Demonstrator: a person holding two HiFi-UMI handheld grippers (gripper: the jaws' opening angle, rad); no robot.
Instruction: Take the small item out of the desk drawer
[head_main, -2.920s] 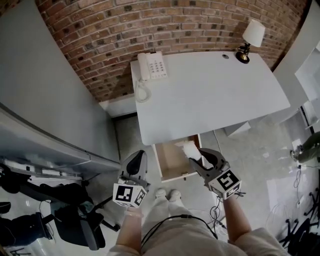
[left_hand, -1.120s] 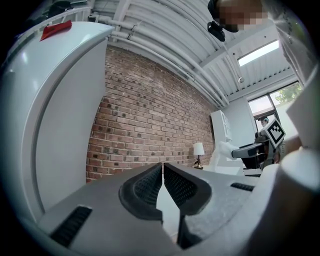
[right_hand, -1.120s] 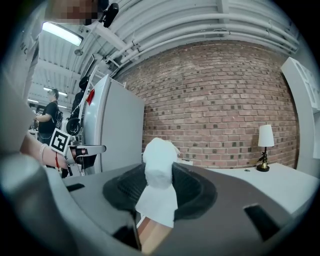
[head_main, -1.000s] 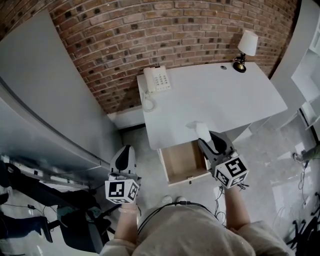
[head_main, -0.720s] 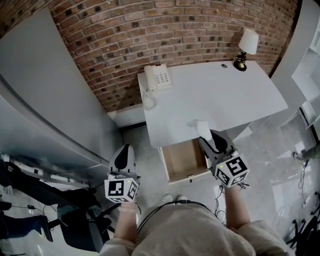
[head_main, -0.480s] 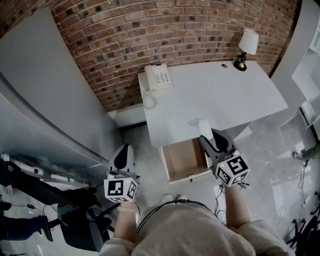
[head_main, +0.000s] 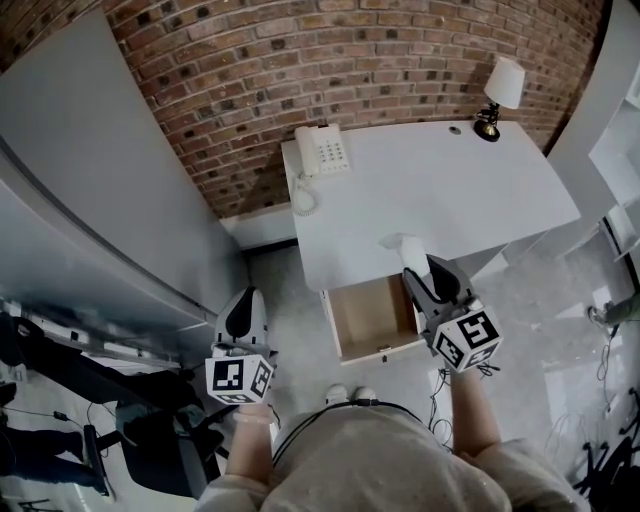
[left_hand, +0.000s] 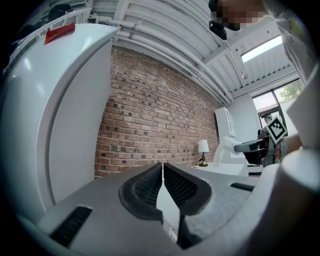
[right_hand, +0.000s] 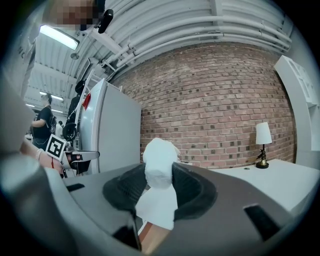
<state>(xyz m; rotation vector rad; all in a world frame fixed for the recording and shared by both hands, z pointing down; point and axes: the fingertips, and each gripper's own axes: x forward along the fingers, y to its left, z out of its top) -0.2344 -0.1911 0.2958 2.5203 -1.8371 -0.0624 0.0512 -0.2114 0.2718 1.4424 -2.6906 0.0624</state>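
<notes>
A small white crumpled item is pinched between my right gripper's jaws and sticks out past the tips. It hangs over the front edge of the white desk, just above the open wooden drawer. The drawer's inside looks bare. My left gripper hovers over the floor left of the drawer, its ribbed pads closed together with nothing between them. In the left gripper view the right gripper with the white item shows at the far right.
A white telephone sits at the desk's back left corner and a small lamp at its back right. Behind the desk is a brick wall; a grey panel stands at the left. An office chair is at bottom left.
The right gripper has risen from the drawer with the white item to the desk's front edge; over the last second it barely moves. The left gripper has stayed low at the left.
</notes>
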